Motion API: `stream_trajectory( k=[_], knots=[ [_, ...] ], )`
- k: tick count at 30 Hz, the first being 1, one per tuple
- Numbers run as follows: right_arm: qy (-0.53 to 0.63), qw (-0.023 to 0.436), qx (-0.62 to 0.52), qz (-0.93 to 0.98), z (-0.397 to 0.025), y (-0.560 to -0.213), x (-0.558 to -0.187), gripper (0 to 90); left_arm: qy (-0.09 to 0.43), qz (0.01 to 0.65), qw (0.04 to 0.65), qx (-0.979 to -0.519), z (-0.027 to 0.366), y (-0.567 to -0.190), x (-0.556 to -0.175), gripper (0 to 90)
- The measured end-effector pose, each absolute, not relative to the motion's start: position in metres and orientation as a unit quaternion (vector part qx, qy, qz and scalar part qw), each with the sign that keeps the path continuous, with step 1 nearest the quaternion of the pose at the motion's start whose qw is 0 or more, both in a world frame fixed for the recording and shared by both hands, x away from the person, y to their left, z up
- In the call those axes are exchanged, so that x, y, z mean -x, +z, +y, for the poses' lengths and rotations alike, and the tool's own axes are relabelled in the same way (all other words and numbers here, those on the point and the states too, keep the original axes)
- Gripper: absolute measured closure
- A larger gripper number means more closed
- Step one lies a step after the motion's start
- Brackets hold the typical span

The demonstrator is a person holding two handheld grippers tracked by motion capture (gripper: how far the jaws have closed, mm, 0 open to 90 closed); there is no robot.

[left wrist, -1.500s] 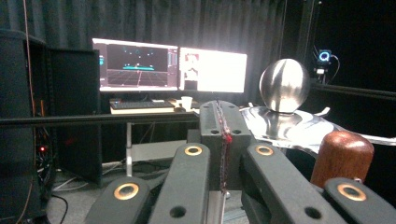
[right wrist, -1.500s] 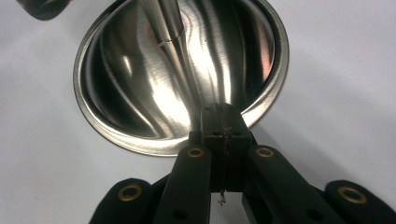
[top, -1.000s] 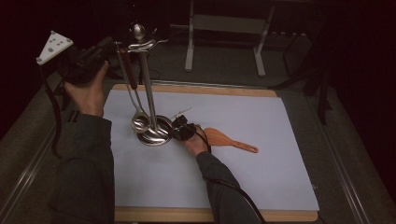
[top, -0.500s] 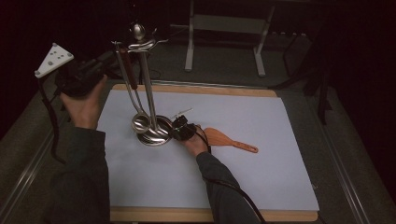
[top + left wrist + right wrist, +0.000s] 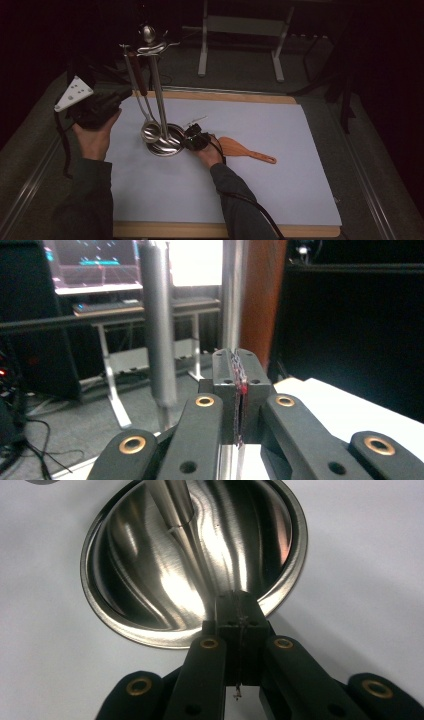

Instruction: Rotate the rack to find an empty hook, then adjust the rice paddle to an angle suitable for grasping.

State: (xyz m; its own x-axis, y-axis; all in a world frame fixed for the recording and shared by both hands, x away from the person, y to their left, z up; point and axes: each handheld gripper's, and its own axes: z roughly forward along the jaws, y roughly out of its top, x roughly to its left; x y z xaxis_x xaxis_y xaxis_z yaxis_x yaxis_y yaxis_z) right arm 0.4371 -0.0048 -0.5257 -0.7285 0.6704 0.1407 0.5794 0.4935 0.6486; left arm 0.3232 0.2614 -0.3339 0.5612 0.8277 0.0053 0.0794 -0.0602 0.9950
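Observation:
A steel utensil stand [image 5: 158,95] rises from its round base [image 5: 170,146] on the white mat. A utensil with a brown handle [image 5: 138,72] hangs from its top, and a ladle bowl [image 5: 149,131] rests low by the base. My left gripper [image 5: 112,97], held left of the stand, is shut and empty [image 5: 239,375]; the pole [image 5: 230,295] and brown handle [image 5: 261,295] stand just beyond its tips. My right gripper [image 5: 192,139] is shut [image 5: 239,611], with its tips against the base rim [image 5: 280,592].
A wooden spatula [image 5: 246,151] lies on the white mat [image 5: 280,190] right of my right hand. The mat covers a wooden board [image 5: 225,230]. A metal frame [image 5: 240,30] stands on the floor behind the table. A dark grey cylinder [image 5: 157,325] hangs left of the pole.
My left gripper has come down and nearer to the table, left of the stand. The right gripper has stayed at the base.

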Motion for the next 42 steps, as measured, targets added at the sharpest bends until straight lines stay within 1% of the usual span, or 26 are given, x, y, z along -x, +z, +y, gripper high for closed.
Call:
stream_trajectory(
  k=[6,8,9,20,23,25,32,36,38,42],
  knots=[
    [0.349,0.066,-0.361,0.862,-0.005,-0.526,-0.437,90.0,0.3,0.349,0.587,-0.666,0.255,-0.362,-0.314,88.5],
    [0.348,0.066,-0.361,0.863,-0.005,-0.526,-0.437,90.0,0.3,0.349,0.587,-0.666,0.255,-0.362,-0.314,88.5],
    [0.348,0.067,-0.36,0.863,-0.004,-0.526,-0.437,90.0,0.292,0.353,0.579,-0.675,0.251,-0.376,-0.312,88.2],
    [0.349,0.066,-0.362,0.862,-0.005,-0.526,-0.437,90.0,0.278,0.362,0.555,-0.695,0.247,-0.412,-0.303,87.0],
    [0.349,0.065,-0.362,0.862,-0.005,-0.526,-0.437,90.0,0.27,0.365,0.541,-0.708,0.245,-0.43,-0.3,86.0],
    [0.349,0.065,-0.362,0.862,-0.004,-0.526,-0.437,90.0,0.267,0.368,0.539,-0.709,0.245,-0.435,-0.299,85.7],
    [0.344,0.071,-0.361,0.864,-0.003,-0.525,-0.436,90.0,0.247,0.387,0.51,-0.727,0.243,-0.473,-0.296,85.1],
    [0.339,0.08,-0.358,0.866,-0.001,-0.524,-0.435,90.0,0.241,0.388,0.491,-0.742,0.237,-0.491,-0.297,84.6],
    [0.337,0.083,-0.356,0.868,0.0,-0.524,-0.434,90.0,0.228,0.385,0.493,-0.746,0.234,-0.5,-0.298,84.3],
    [0.333,0.079,-0.352,0.871,0.0,-0.523,-0.434,90.0,0.229,0.385,0.473,-0.759,0.229,-0.513,-0.3,84.1]
  ],
)
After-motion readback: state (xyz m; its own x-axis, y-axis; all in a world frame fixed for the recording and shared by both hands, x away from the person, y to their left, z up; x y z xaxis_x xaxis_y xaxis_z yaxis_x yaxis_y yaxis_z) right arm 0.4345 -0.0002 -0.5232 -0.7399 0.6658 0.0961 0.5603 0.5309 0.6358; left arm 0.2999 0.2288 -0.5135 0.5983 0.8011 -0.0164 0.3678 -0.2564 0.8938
